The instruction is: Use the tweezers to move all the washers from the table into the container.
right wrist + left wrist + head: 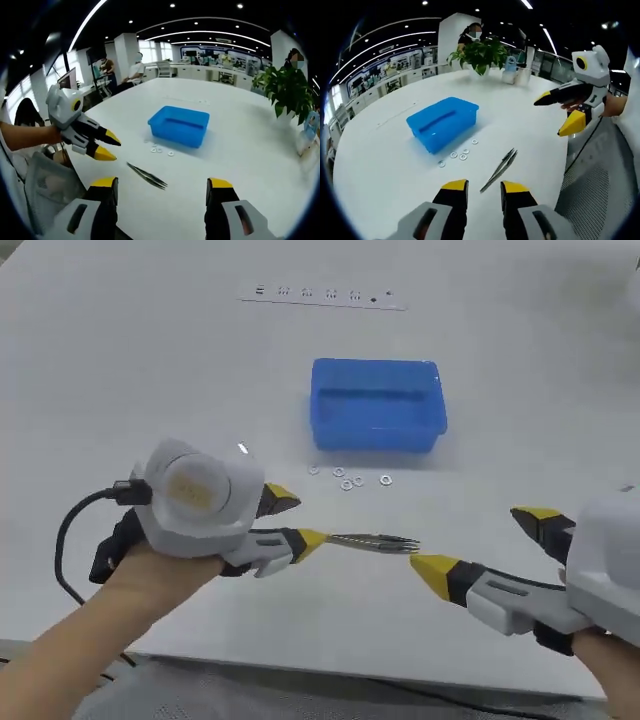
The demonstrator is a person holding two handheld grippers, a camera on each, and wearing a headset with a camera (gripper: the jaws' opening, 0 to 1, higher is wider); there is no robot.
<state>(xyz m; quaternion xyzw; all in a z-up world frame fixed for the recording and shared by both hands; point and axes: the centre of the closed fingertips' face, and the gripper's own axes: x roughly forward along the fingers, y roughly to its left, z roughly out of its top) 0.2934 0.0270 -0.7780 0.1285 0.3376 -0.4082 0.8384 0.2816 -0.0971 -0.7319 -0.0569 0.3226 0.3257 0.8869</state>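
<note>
Both tools empty: my left tool (305, 520) narrowly parted, right tool (465, 537) spread wide. Tweezers (375, 542) flat on tabletop (150, 360) between them, one pair. Thin, springy, slick, I judge; pinch mid-length across both legs. Washers (346, 485) tiny, light, flat: five, clustered just before one blue container (378, 430).

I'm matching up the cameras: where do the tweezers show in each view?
Head view: tweezers at centre, below the blue container.
Left gripper view: tweezers low centre, just ahead of its own jaws.
Right gripper view: tweezers lower left of centre.
Shared landmark: the blue container.
</note>
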